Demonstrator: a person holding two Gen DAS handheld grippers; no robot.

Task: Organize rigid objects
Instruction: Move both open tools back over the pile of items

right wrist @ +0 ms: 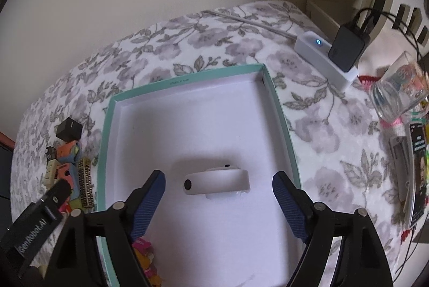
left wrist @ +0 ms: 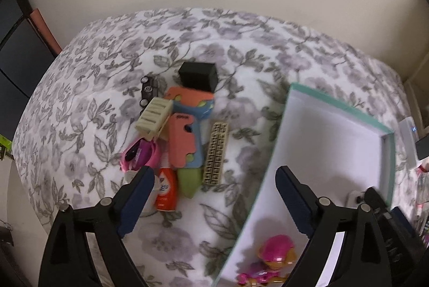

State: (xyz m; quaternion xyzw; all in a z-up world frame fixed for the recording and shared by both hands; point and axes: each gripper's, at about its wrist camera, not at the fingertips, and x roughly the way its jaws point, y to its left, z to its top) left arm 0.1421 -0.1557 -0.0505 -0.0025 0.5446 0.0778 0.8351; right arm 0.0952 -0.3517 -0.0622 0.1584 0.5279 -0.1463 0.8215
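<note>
Between the spread fingers of the right gripper, a white oblong device is lying on the floor of the teal-rimmed box, touching neither finger; the jaws are standing wide apart and holding nothing. Below the left finger of that gripper, a pink and yellow toy figure is resting in the box's near corner. Left of the box, the pile of small objects is sitting on the flowered cloth.

Under the left gripper, whose jaws are likewise gaping and empty, that same pink toy figure is showing near its right finger inside the box. Just beyond its left fingertip, an orange packet is lying beside a green piece. Ahead of the gripper, a gold patterned bar is lying apart from a coral and blue toy, with a pink object and a cream slatted clip to the left. Farther on, a black box is sitting at the far end of the pile.

Far right of the right gripper, a white power strip with a black charger is sitting near a clear glass.
</note>
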